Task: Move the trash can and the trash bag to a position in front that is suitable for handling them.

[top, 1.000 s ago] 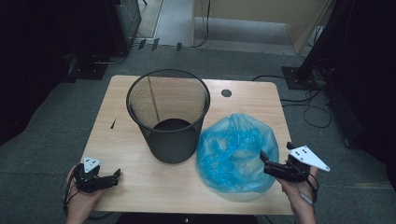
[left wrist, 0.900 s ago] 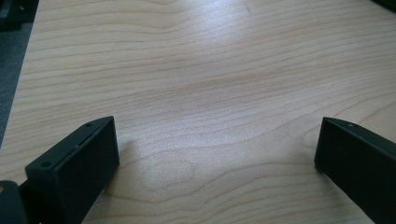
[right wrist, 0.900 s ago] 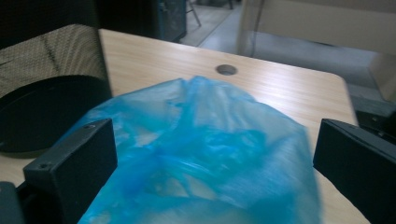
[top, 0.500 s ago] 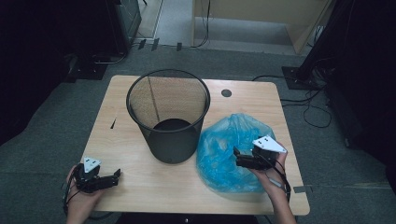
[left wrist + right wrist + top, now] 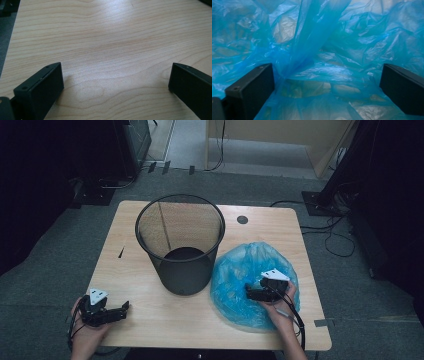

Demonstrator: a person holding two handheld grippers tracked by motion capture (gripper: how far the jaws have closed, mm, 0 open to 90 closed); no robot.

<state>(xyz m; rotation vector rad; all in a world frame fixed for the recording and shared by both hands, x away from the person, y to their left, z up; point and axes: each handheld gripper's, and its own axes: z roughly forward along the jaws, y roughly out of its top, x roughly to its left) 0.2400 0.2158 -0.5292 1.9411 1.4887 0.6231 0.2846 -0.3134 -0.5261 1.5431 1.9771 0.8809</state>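
One blue bag (image 5: 245, 275), one bin (image 5: 181, 244)

Light wood-grain rectangular tabletop (image 5: 150, 270), grey carpet floor (image 5: 60, 255), black cables (image 5: 335, 235) at right, dark surroundings, beige cabinet (image 5: 280, 140) behind

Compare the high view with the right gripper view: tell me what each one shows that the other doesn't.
High view alone: the black mesh bin standing on the wooden table, the left gripper near the table's front left corner, and the right gripper over the blue plastic bag.

Right gripper view alone: its two black jaws wide apart, with crumpled folds between them and a raised ridge of film by the left jaw.

Shared: the blue plastic bag.
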